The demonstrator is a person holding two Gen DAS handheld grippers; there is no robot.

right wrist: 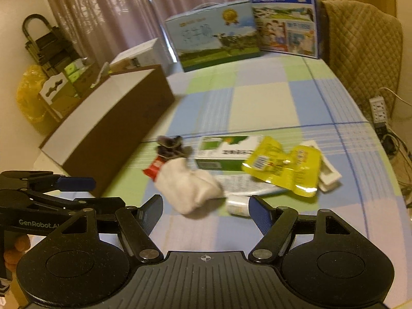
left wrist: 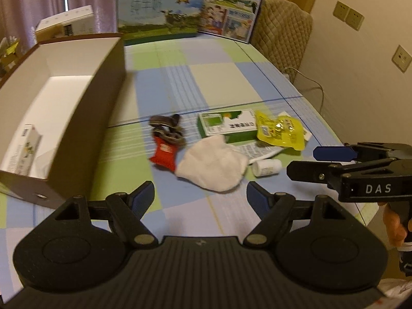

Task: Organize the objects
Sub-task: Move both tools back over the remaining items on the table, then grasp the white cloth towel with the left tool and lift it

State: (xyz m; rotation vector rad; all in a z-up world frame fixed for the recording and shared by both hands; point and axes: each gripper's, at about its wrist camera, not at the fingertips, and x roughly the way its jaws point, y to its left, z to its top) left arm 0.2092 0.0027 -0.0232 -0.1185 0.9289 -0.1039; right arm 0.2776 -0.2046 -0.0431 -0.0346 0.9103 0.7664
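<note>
A pile of items lies mid-table: a white sock [left wrist: 213, 168] [right wrist: 190, 188], a red packet [left wrist: 164, 153] [right wrist: 153, 168], a dark grey cloth [left wrist: 167, 126] [right wrist: 171, 144], a green-and-white carton [left wrist: 226, 125] [right wrist: 224, 152], a yellow pouch [left wrist: 280, 130] [right wrist: 283, 167] and a small white bottle [left wrist: 266, 167] [right wrist: 238, 204]. An open brown box [left wrist: 85, 118] [right wrist: 113, 134] stands at the left with a small white carton [left wrist: 22, 152] inside. My left gripper [left wrist: 200, 197] is open and empty just short of the sock. My right gripper [right wrist: 206, 209] is open and empty, with the bottle by its right finger.
Two milk cartons [left wrist: 158, 10] [left wrist: 231, 7] stand at the table's far edge [right wrist: 213, 36]. A padded chair [left wrist: 283, 28] [right wrist: 360, 43] is at the far right. Boxes, a trolley and a yellow bag [right wrist: 28, 92] sit left of the table. A power strip [right wrist: 378, 110] lies on the floor at right.
</note>
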